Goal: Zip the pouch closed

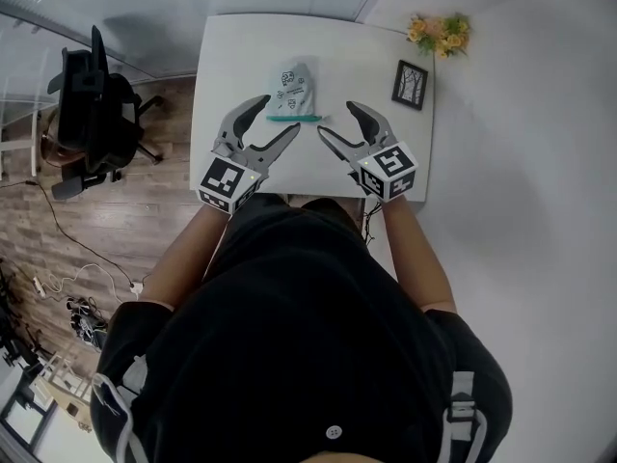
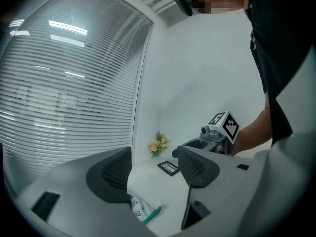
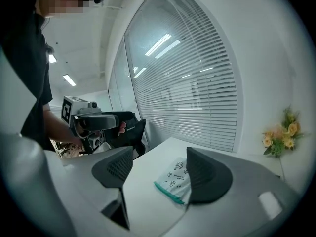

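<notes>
Left hand-held gripper (image 1: 278, 114) and right hand-held gripper (image 1: 337, 119) both have jaws spread wide, gripping nothing, just short of the pouch (image 1: 292, 93) lying on the counter (image 1: 231, 56).

No text, brand or number can be read in any view.

- Pouch (image 1: 292, 93), on the table just ahead of both claws: small dark printed figures and bits of lettering on its white face, too small to read.
- Marker cube (image 1: 229, 183) behind the left gripper (image 1: 281, 113): black-and-white square code, no letters or digits. The right gripper (image 1: 335, 118) has the same kind.
- Picture frame (image 1: 410, 84), beyond the right claw and off to its outer side: dark branching picture, no caption made out.
</notes>
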`<state>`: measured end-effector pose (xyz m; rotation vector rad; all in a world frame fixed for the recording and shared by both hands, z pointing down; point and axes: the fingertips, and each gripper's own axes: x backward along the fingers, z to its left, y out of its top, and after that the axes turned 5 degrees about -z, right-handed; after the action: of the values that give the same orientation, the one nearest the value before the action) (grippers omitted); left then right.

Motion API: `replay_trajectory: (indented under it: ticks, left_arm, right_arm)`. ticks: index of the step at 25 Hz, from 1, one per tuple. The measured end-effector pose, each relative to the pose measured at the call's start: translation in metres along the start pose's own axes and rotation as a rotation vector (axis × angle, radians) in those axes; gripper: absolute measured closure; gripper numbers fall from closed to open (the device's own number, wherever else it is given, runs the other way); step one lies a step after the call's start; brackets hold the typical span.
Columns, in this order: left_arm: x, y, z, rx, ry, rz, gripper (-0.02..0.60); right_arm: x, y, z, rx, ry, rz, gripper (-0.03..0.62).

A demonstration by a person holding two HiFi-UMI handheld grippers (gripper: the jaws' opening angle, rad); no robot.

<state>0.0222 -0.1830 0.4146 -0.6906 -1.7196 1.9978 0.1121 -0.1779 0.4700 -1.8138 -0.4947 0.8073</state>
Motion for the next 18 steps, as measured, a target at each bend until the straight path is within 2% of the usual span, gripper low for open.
replay_trajectory:
  ticks: [5,12,18]
  left_arm:
    - [-0.017,-0.011,0.019,0.02,-0.016,0.026,0.291]
    - [-0.037,-0.038,0.024,0.072,0.074,0.073,0.296]
    - [-0.053,-0.079,0.011,0.136,0.163,0.142,0.302]
  right_arm:
    - [-0.019,-0.007,-0.022,-0.014,-0.01,0.036,0.257]
    - [-0.032,-0.044,-0.064,0.021,0.055,0.162,0.258]
    - [-0.039,-0.084,-0.089,0.113,0.143,0.283,0.282]
